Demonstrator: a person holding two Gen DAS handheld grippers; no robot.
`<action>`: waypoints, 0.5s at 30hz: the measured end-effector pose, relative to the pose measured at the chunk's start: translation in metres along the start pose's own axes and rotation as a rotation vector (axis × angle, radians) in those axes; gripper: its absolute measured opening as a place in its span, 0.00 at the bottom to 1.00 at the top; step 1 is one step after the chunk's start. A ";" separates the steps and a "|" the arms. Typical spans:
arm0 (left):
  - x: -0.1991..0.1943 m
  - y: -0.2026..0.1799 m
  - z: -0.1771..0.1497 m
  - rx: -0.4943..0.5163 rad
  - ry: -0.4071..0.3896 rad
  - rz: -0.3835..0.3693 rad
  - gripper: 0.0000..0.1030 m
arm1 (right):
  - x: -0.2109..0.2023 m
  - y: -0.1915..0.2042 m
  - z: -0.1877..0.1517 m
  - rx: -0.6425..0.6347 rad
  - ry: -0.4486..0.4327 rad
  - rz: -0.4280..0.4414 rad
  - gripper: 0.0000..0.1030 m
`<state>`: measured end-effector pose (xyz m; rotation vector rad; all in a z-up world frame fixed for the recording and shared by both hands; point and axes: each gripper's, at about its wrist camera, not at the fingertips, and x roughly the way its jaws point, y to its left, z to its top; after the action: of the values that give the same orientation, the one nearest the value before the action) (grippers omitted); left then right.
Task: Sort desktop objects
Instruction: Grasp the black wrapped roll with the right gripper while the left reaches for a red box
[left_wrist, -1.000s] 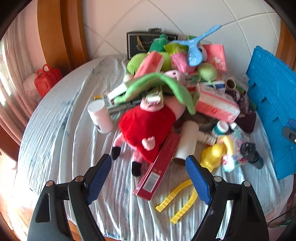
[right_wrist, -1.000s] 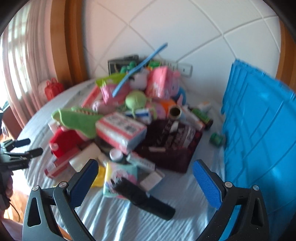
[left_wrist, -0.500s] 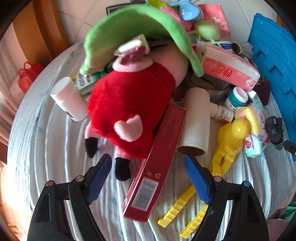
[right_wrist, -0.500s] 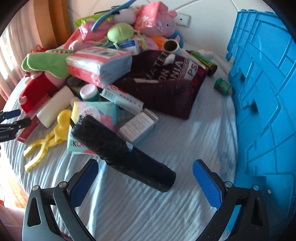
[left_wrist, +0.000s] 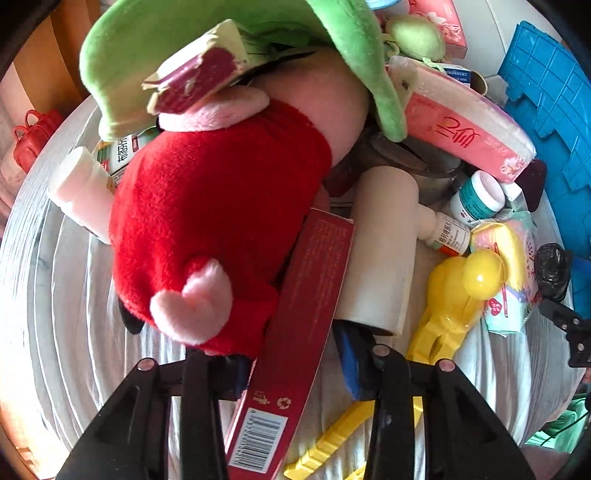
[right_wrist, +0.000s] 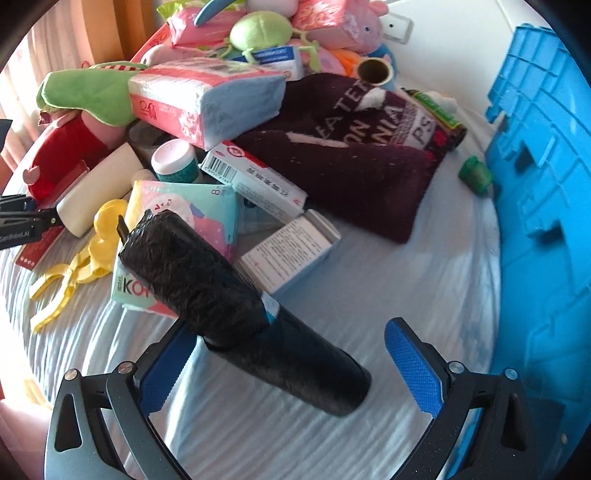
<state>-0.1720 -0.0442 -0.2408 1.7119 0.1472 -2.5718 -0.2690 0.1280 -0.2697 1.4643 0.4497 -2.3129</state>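
- The left gripper (left_wrist: 295, 363) is closing its fingers on the long red carton (left_wrist: 291, 354), whose barcoded end lies between them; I can't tell if the pads press yet.
- That carton leans against the red-dressed plush pig (left_wrist: 207, 221), so its free end is the easy hold.
- The right gripper (right_wrist: 288, 362) stands spread wide, straddling the black wrapped roll (right_wrist: 236, 295), nothing pinched.
- The blue crate (right_wrist: 546, 206) waits beside the heap, likely the destination.

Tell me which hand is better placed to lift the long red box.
Left. The left tongs straddle the long red box and are closing on it. The right tongs stand open around the black roll, well away from that box.
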 end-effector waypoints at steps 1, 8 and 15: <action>-0.001 0.001 -0.002 -0.010 0.007 -0.010 0.35 | 0.003 0.001 0.001 -0.001 0.009 0.007 1.00; -0.013 0.004 -0.015 -0.032 0.006 -0.037 0.32 | -0.003 0.001 0.004 0.081 0.051 0.097 0.54; -0.007 0.004 -0.024 -0.021 -0.006 -0.020 0.33 | -0.001 -0.010 0.008 0.169 0.075 0.155 0.41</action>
<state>-0.1470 -0.0457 -0.2437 1.7041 0.1917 -2.5793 -0.2798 0.1332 -0.2648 1.6077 0.1566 -2.2244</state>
